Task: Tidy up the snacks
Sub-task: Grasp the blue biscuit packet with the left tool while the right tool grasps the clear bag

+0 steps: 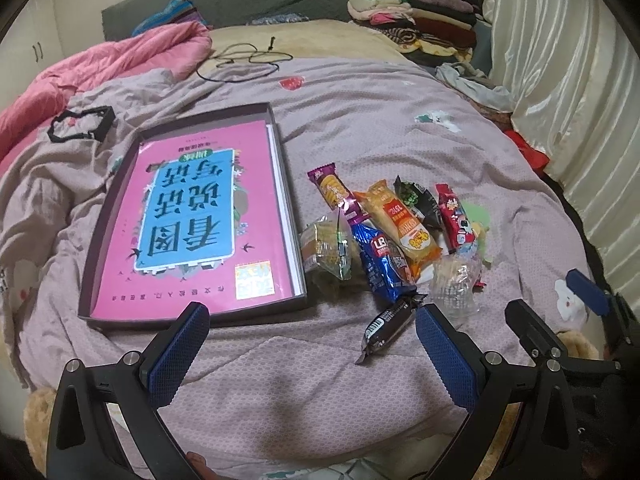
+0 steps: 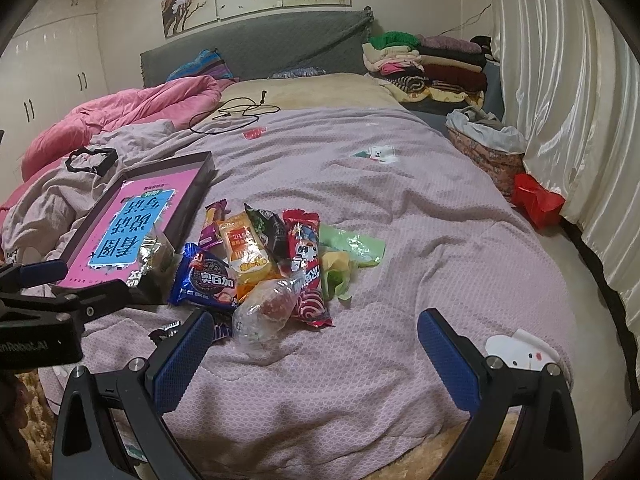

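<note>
- Both of our claws are spread wide with nothing in them: left gripper (image 1: 312, 322) hangs over bare quilt just in front of the box, right gripper (image 2: 316, 332) hovers at the near edge of the snack pile.
- The snacks sit in a loose heap on the quilt (image 2: 400, 220), right beside the shallow dark box (image 1: 286, 184), which already has a pink book (image 1: 192, 216) filling its floor.
- Biggest worry is the overlap. The blue cookie pack (image 2: 206, 278), the orange pack (image 2: 246, 254) and the red wavy pack (image 2: 306, 268) lie on each other, so pinching one probably drags a neighbour along.
- The clear crinkly bag (image 2: 266, 312) looks slippery and puffy; we figure it can squirt out of the pads if we close on the air and not the contents.
- The small dark bar (image 1: 386, 326) lies flat apart from the heap, and the bedding is soft, so pressing down could grab fabric too.
- The clear cake pack (image 1: 326, 246) touches the box wall; a clumsy nudge may shove the box.
- Snacks might slide around on the glossy book cover.
</note>
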Demonstrator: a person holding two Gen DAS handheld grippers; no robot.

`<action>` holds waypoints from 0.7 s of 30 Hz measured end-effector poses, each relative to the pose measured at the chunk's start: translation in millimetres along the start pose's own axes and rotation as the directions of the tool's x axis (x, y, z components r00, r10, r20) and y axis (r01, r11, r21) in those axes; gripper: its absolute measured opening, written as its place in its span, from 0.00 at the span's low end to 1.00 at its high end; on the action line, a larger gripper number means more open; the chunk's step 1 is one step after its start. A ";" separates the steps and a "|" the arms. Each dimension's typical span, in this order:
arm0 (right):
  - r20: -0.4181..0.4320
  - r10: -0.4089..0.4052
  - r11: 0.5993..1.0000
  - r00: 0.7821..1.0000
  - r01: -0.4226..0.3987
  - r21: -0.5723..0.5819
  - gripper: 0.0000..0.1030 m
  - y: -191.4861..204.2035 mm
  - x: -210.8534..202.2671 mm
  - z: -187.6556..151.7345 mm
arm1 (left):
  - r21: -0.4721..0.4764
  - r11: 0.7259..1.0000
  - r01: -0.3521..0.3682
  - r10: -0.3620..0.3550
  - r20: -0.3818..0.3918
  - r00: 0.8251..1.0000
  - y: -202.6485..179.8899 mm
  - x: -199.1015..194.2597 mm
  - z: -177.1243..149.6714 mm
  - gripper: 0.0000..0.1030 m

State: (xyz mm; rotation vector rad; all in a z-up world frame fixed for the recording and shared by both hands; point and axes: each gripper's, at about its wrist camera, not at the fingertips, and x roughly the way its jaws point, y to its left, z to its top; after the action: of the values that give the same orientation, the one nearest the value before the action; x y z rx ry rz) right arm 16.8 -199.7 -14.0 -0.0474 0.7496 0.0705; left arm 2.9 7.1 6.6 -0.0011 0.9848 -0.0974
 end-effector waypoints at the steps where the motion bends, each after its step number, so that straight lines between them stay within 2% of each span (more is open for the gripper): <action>1: -0.004 0.004 1.000 1.000 -0.004 0.004 1.00 -0.4 1.6 -0.2 | 0.001 1.000 0.017 -0.017 -0.008 1.000 0.9 1.0 0.3 1.00; 8: -0.047 0.047 0.998 0.998 -0.045 0.043 1.00 -5.1 14.4 -2.3 | 0.013 0.996 0.092 -0.092 -0.035 0.995 -0.7 2.7 3.8 0.98; 12: -0.071 0.072 0.996 0.995 -0.067 0.067 1.00 -10.5 21.3 -1.7 | 0.018 0.989 0.147 -0.146 -0.053 0.988 -8.9 2.9 7.8 0.94; 15: -0.082 0.102 0.992 0.991 -0.096 0.077 1.00 -15.7 23.9 1.6 | 0.021 0.983 0.183 -0.181 -0.063 0.981 -15.8 3.8 11.2 0.89; 18: -0.104 0.152 0.988 0.983 -0.147 0.057 0.97 -14.1 27.8 3.7 | 0.043 0.977 0.209 -0.204 -0.089 0.975 -25.3 8.8 15.1 0.76; 21: -0.135 0.191 0.981 0.972 -0.185 0.051 0.85 -9.1 33.3 3.4 | 0.066 0.973 0.222 -0.212 -0.133 0.968 -33.9 18.7 18.0 0.69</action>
State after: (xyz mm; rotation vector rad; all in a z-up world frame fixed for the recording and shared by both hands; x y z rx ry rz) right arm 44.2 -207.0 -34.0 0.0555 0.8938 0.2356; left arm 25.4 -28.9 2.6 -0.0297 1.1042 -0.3418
